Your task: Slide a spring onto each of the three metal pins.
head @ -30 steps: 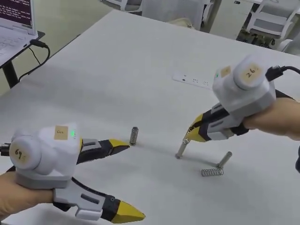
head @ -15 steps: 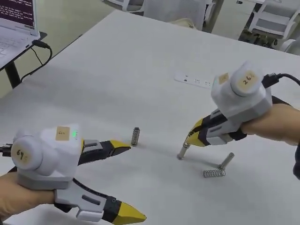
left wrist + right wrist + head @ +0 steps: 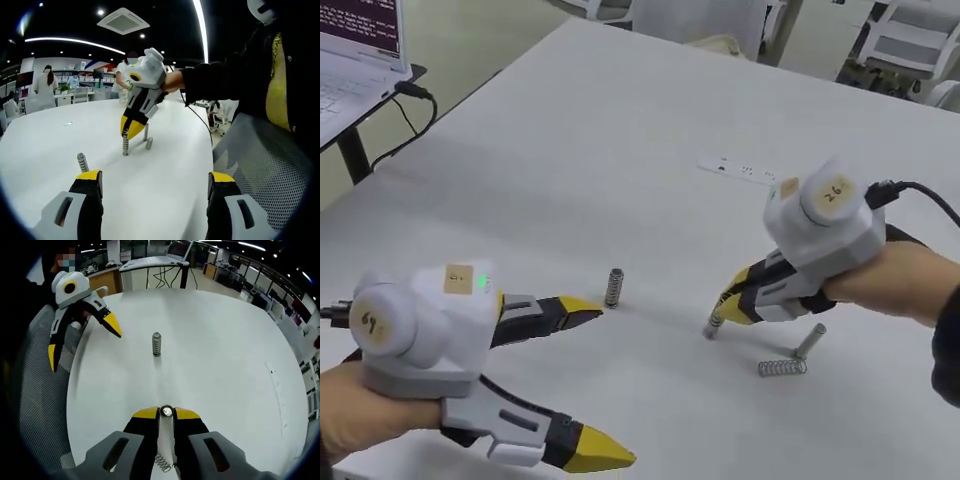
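Observation:
Three metal pins stand on the white table (image 3: 570,150). The left pin (image 3: 614,288) (image 3: 156,343) (image 3: 82,162) wears a spring. My right gripper (image 3: 728,306) (image 3: 166,413) (image 3: 131,129) is shut on a spring (image 3: 125,145) threaded on the middle pin (image 3: 712,325), tips low on it. To the right, the third pin (image 3: 808,340) (image 3: 148,143) is bare, with a loose spring (image 3: 782,367) (image 3: 162,463) lying beside it. Near the front left, my left gripper (image 3: 600,385) (image 3: 155,182) (image 3: 82,335) is open and holds nothing.
A white power strip (image 3: 738,170) lies further back on the table. A laptop (image 3: 360,50) with a cable sits on a side stand at the far left. Office chairs (image 3: 905,40) stand beyond the table's far edge.
My right gripper has sunk lower along the middle pin, taking the spring down with it. The left gripper has stayed put and open.

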